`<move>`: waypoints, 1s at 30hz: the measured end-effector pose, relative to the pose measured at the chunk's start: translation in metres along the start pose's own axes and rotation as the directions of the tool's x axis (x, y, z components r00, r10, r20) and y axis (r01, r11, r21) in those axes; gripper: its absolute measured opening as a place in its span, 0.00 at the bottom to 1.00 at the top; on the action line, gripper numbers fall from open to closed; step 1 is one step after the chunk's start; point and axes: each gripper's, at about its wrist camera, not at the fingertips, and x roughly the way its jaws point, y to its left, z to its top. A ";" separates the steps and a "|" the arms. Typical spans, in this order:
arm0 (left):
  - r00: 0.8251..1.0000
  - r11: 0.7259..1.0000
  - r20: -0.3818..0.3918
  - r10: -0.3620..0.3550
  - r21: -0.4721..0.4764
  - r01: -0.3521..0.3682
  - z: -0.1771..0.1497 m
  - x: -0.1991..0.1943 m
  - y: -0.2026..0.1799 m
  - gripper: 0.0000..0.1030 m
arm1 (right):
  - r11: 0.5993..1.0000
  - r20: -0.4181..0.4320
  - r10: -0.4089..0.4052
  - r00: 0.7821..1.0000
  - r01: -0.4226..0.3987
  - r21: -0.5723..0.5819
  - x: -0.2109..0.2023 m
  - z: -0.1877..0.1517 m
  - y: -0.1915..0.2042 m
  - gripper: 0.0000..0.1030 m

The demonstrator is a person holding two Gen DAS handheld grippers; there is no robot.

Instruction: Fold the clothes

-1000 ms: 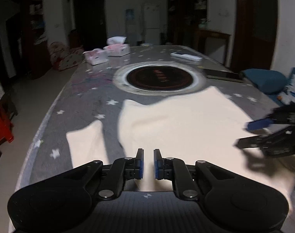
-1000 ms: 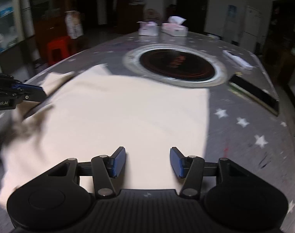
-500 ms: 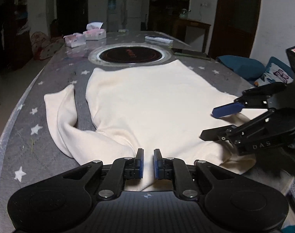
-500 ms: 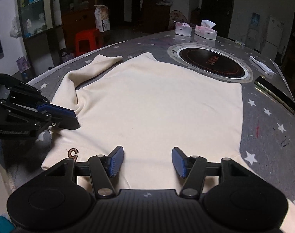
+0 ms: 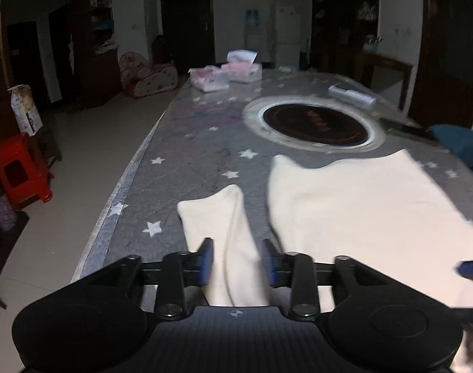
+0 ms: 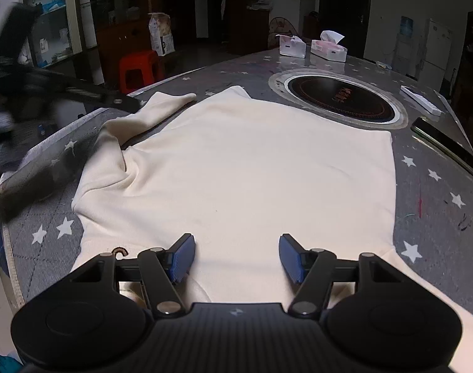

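A cream long-sleeved top (image 6: 252,171) lies spread on the grey star-patterned table (image 6: 438,205); it also shows in the left wrist view (image 5: 360,211). Its left sleeve (image 5: 227,217) lies apart from the body, pointing away. My left gripper (image 5: 236,261) is open, its jaws standing either side of that sleeve just above it. My right gripper (image 6: 236,256) is open over the top's near edge, holding nothing. The left gripper appears blurred at the left edge of the right wrist view (image 6: 81,93).
A round dark hotplate (image 6: 339,96) is set into the table beyond the top. Two tissue boxes (image 6: 314,48) stand at the far end. A phone (image 6: 444,146) and a white remote (image 6: 421,99) lie at the right. A red stool (image 5: 21,171) stands on the floor left.
My left gripper has opened and swung left, from the top's near edge to over the left sleeve. The right gripper stays open over the near edge.
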 end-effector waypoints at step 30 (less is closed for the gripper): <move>0.977 0.933 0.040 0.207 -0.310 -0.185 -0.098 -0.089 0.096 0.07 | 1.000 -0.019 -0.012 1.000 0.011 -0.006 0.002 0.001 0.002 0.65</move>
